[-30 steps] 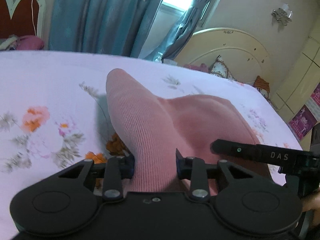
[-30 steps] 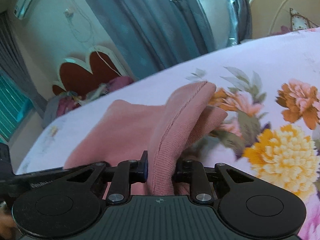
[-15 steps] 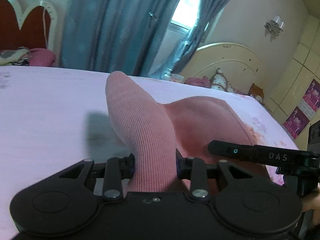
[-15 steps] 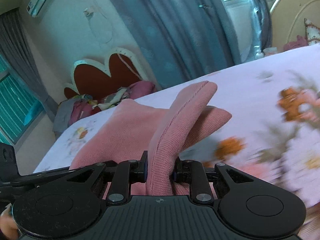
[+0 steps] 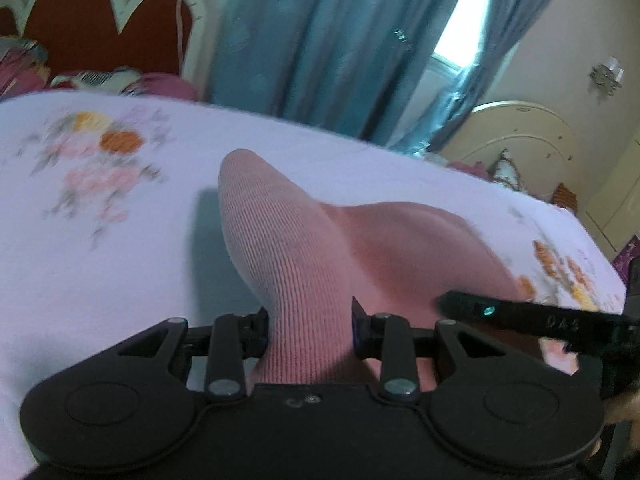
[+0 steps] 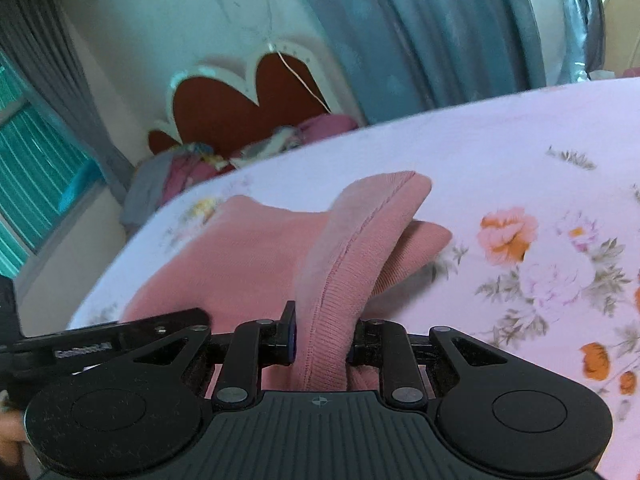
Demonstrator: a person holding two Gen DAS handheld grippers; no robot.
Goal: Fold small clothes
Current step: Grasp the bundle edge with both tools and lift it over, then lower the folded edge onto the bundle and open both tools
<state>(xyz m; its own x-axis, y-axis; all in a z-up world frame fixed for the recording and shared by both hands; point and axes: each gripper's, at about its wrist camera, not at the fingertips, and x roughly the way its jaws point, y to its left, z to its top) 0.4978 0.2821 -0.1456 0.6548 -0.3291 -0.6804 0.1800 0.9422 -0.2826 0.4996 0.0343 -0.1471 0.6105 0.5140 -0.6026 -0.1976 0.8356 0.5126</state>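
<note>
The right hand-held gripper (image 6: 320,340) pinches a ribbed edge of the pink knit garment (image 6: 248,256) above the floral bedsheet (image 6: 520,152).

Left gripper (image 5: 310,330): pitched down, jaws clamped on bunched pink knit garment (image 5: 288,264), having just eased slightly wider. Right gripper (image 6: 322,338): pitched down, jaws pinched tight on the same garment's ribbed hem. Both held side by side.

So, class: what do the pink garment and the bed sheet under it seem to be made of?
Pink garment: probably a soft, matte rib-knit, cotton or a blend, judging by its fine vertical ribs and stitched hem. Bed sheet: likely thin, smooth woven cloth with a flat floral print; fibre unclear.
</note>
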